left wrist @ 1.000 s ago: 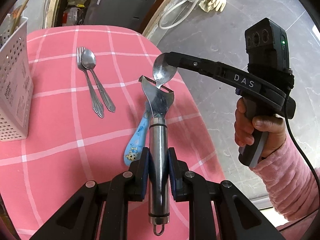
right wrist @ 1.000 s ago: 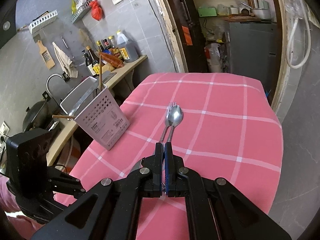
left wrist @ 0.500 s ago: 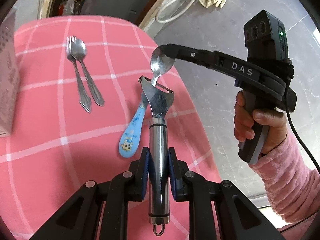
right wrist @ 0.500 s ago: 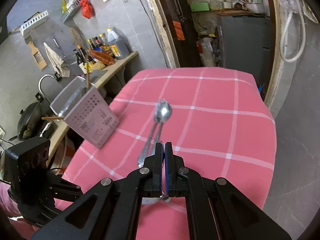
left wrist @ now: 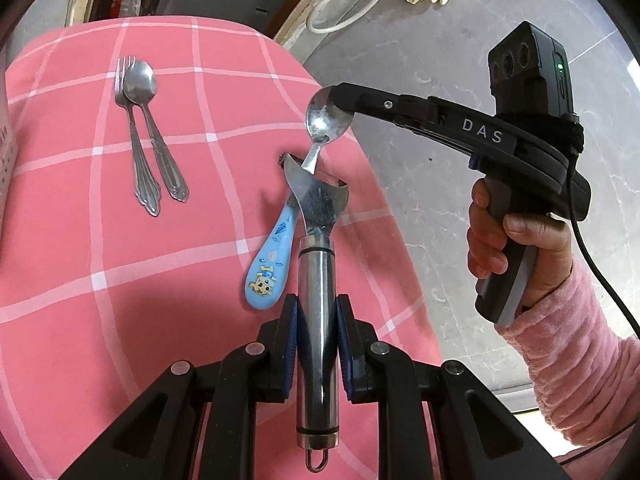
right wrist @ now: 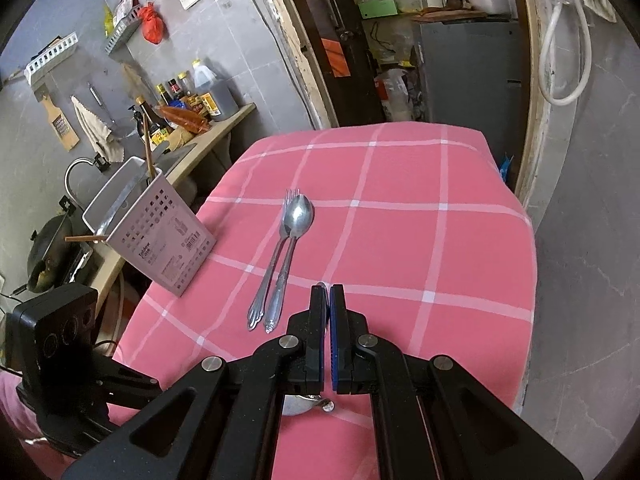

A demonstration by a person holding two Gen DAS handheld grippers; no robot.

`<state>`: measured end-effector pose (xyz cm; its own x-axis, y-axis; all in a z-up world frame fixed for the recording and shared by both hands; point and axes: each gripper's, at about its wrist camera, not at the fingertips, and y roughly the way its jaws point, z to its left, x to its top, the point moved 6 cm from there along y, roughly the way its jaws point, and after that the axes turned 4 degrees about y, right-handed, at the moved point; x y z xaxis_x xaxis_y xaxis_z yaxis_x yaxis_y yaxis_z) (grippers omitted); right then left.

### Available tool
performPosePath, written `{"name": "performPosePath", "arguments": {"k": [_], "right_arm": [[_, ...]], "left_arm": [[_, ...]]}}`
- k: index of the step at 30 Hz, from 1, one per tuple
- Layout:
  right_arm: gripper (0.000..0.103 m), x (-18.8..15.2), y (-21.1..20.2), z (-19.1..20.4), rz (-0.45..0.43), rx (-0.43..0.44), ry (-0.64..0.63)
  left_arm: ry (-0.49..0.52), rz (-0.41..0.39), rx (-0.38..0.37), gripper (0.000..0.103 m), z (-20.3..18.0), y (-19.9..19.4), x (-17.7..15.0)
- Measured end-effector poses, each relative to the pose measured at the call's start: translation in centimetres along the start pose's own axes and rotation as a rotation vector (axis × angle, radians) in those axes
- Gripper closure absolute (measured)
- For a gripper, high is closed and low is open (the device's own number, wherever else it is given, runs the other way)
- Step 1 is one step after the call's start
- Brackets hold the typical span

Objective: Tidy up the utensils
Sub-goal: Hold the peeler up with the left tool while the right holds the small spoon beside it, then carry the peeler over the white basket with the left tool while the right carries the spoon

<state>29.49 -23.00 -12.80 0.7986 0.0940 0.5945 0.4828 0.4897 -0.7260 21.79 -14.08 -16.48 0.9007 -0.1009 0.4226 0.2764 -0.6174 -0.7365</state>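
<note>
Since a second ago both hands have dropped a little toward the table, and the blue-handled spoon [left wrist: 272,264] now hangs lower, its handle end close over the pink checked cloth [left wrist: 80,260]. Starting at the left, a white perforated utensil holder [right wrist: 160,236] stands upright at the cloth's edge with a brown stick, maybe a chopstick, poking up out of it [right wrist: 147,148]; what else is inside I cannot tell. Behind it a metal sink [right wrist: 112,196] sits in the counter, a second stick lying across its near corner. Next over, a fork [left wrist: 134,136] and a plain steel spoon [left wrist: 154,128] lie touching side by side on the cloth, bowls pointing away. Further right, the left gripper [left wrist: 316,320] is clamped narrowly on the round steel handle of a peeler [left wrist: 318,280], blade end forward. Farthest right, the right gripper [left wrist: 340,98], held in a hand [left wrist: 516,256] in a pink sleeve, is pinched tight on the bowl of the blue-handled spoon, whose neck crosses the peeler's head.
</note>
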Motion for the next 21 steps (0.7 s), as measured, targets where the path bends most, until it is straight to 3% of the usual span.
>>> {"name": "performPosePath", "arguments": {"k": [8, 21], "right_arm": [[0.101, 1.4, -0.8, 1.9, -0.033, 0.020, -0.023], [0.101, 10.3, -7.2, 11.3, -0.245, 0.078, -0.206]], "left_arm": [[0.024, -0.066, 0.033, 0.086, -0.3, -3.1, -0.2], [0.107, -0.313, 0.120, 0.086, -1.4, -13.5, 4.2]]}}
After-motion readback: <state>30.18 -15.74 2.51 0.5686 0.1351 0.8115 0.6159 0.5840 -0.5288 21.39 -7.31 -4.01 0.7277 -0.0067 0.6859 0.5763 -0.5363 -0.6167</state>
